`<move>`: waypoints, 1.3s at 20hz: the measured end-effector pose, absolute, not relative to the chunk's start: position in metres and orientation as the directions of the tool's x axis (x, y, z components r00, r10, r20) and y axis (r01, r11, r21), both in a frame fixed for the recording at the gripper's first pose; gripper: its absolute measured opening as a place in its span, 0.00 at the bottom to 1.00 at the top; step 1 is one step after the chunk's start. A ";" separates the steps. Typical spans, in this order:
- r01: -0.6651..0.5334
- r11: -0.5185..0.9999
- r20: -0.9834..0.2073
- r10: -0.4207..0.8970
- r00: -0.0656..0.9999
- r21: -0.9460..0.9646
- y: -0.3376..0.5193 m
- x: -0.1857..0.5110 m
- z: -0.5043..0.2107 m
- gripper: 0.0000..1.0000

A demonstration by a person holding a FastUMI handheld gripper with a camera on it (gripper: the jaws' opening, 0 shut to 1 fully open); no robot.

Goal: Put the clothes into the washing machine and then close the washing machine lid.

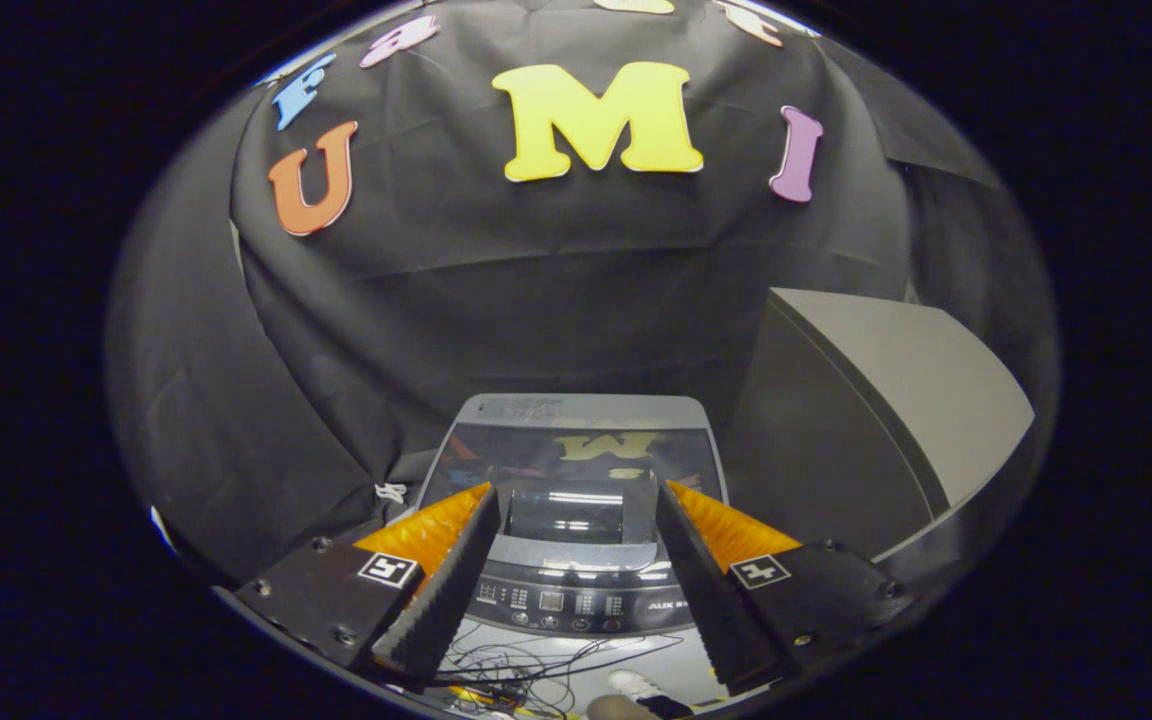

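The washing machine (576, 500) sits just ahead of the gripper (574, 520), its glass lid (576, 455) down and its control panel framed between the spread, empty fingers. No clothes are visible. Judging from this, the task looks either finished or unstarted; if unstarted, the lid must be lifted first.

grey cabinet (896, 400) right of washer | tangled cables (536, 665) on floor | shoe (636, 685)

Washing machine (576, 470) drum hidden under its shut dark lid (576, 450), control panel (564, 600) markings too small to tell, gripper (576, 500) fingers spread wide, covering the panel's ends, grey box (886, 420) cut off at its far side
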State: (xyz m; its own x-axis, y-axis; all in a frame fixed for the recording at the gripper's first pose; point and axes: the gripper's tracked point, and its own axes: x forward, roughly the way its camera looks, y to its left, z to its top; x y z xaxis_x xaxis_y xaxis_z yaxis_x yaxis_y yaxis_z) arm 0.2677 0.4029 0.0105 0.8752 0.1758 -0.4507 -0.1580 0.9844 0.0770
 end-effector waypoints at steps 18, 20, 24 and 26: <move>-0.191 0.970 -0.124 0.210 0.970 0.148 0.276 0.173 0.168 0.98; -0.180 0.974 -0.099 0.194 0.976 0.136 0.251 0.163 0.179 0.99; -0.161 0.976 -0.050 0.170 0.984 0.148 0.197 0.139 0.190 0.99; -0.145 0.979 -0.039 0.152 0.988 0.146 0.165 0.126 0.188 0.99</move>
State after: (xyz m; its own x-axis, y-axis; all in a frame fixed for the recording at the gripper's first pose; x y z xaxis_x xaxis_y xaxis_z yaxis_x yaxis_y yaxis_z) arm 0.1265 0.1654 0.1885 0.9876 0.1520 -0.0386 -0.1450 0.9787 0.1456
